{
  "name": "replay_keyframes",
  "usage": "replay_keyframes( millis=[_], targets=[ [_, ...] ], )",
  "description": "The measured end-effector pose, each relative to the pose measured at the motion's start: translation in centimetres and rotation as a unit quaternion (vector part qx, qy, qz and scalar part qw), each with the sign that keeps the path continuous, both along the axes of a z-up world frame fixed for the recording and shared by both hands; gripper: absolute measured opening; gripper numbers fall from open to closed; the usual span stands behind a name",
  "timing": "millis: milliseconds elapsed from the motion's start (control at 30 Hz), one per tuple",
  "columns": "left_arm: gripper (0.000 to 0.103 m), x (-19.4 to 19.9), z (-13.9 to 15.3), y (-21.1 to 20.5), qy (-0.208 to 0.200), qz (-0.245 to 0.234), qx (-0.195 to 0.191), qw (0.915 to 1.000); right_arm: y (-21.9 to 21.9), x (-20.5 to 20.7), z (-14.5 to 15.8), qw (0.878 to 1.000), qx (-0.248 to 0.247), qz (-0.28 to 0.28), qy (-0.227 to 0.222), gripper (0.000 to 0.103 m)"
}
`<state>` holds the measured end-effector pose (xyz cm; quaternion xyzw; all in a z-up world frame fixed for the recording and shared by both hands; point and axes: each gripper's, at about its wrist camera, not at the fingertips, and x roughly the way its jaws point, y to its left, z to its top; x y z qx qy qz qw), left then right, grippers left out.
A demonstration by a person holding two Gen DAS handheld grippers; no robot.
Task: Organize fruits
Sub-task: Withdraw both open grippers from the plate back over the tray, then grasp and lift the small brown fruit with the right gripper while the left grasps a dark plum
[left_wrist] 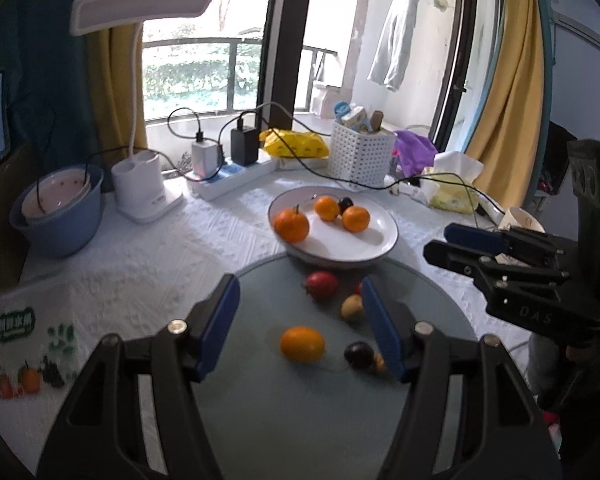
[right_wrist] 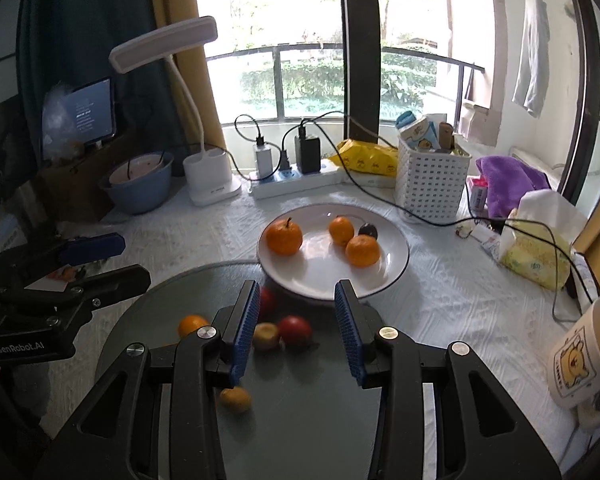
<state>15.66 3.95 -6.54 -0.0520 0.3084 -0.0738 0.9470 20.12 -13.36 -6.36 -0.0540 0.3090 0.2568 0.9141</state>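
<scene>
A white plate [left_wrist: 374,246] [right_wrist: 384,282] holds three oranges [left_wrist: 291,224] [right_wrist: 284,237] and a dark plum [left_wrist: 345,202] [right_wrist: 368,231]. On the round glass board [left_wrist: 300,408] [right_wrist: 300,392] lie an orange [left_wrist: 302,344] [right_wrist: 192,325], a red fruit [left_wrist: 321,285] [right_wrist: 295,330], a yellow-brown fruit [left_wrist: 352,308] [right_wrist: 266,335], a dark plum [left_wrist: 359,355] and a small orange fruit [right_wrist: 235,399]. My left gripper [left_wrist: 300,328] is open above the orange, empty. My right gripper [right_wrist: 298,326] is open above the red fruit, empty. Each gripper shows in the other's view [left_wrist: 460,244] [right_wrist: 112,260].
At the back stand a blue bowl [left_wrist: 56,216], a desk lamp base [left_wrist: 144,190], a power strip with chargers [left_wrist: 236,176], a yellow bag [left_wrist: 296,144], a white basket [left_wrist: 360,156] and tissues [right_wrist: 536,240]. A mug [right_wrist: 584,360] stands at the right. Cables cross the white tablecloth.
</scene>
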Motion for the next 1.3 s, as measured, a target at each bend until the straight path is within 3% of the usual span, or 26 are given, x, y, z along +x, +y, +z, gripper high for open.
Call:
replay_keyframes(
  millis=[267,933,1033,1300],
  targets=[
    [0.065,-2.0,-2.1,0.8,0.014,0.015,-0.002,0.9998,1.0,-1.9,-1.7,1.0,-0.014,0.017,0.014,0.041],
    [0.065,-2.1,-6.5,0.4,0.074,0.025,-0.003,0.9969,3.4,-3.1,-8.0,0.993,-0.046,0.062,0.094,0.041],
    [0.065,-2.0,-6.6,0.1,0.078,0.025,-0.001,0.9967,3.5,-3.0,-8.5,0.992,-0.051,0.064,0.098,0.027],
    [0.065,-1.0,-6.2,-2.1,0.082,0.005,0.023,0.9963,1.6,-2.5,-7.8,0.994,-0.033,0.057,0.086,0.027]
  ],
)
